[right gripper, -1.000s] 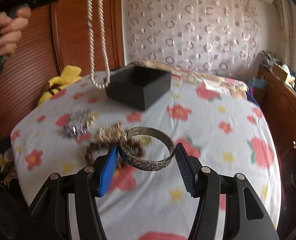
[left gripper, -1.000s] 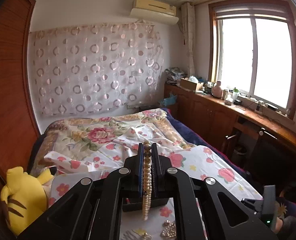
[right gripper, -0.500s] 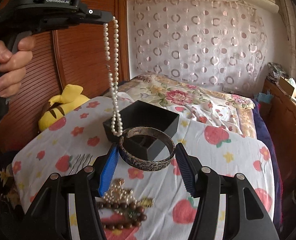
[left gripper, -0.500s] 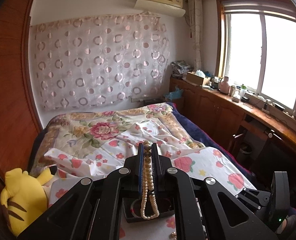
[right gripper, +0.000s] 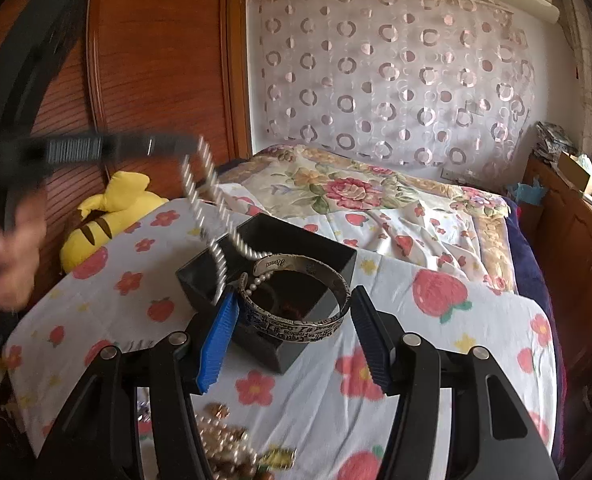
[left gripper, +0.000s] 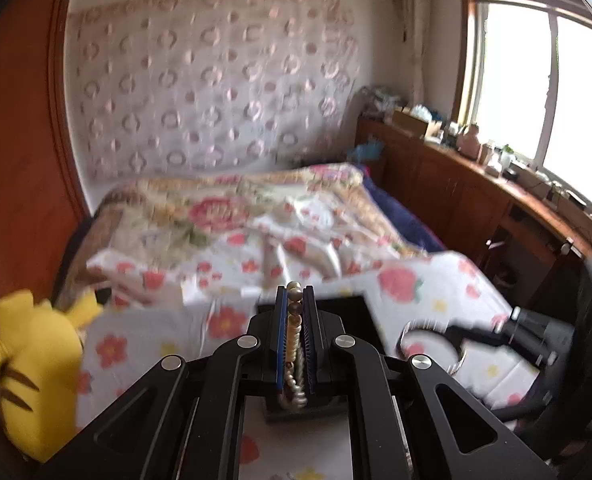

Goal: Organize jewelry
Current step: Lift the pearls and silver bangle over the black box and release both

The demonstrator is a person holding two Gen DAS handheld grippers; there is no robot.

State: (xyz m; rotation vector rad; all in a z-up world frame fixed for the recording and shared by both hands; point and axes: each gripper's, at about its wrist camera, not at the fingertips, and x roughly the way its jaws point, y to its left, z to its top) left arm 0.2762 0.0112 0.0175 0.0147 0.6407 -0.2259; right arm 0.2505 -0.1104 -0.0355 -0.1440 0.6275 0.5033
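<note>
**Pearls going into the black box, bangle waiting its turn**

Pearl strand first, at the left of the scene: the left gripper (left gripper: pixel 294 332) is clenched on the pearl necklace (left gripper: pixel 293 344), both blue pads pressed flat against the beads. In the right wrist view that gripper (right gripper: pixel 193 146) sits at 10 o'clock, blurred, and the necklace (right gripper: pixel 203 204) trails down from it toward 4 o'clock, its low end lying over the near edge of the black box (right gripper: pixel 199 280). A beaded string like this is limp and light. It will swing and pile up wherever it lands, and I judge the beads smooth enough to slide if the pinch loosens. Holding it by a short doubled section near 1 end, as now, lets the rest feed down by its own weight.

Centre of the right wrist view: the box is open-topped, with a few pearls showing just inside it at its middle. Whatever else lies in it is too dark to tell.

Further right, the right gripper (right gripper: pixel 291 322) spans the silver bangle (right gripper: pixel 296 320) across its width, pads on opposite sides. Rigid metal, heavier than the pearls, likely slick, so a grip across the band's outer walls suits it.

At 6 o'clock, loose gold and pearl pieces (right gripper: pixel 223 440) lie on the floral cloth (right gripper: pixel 476 320).
</note>
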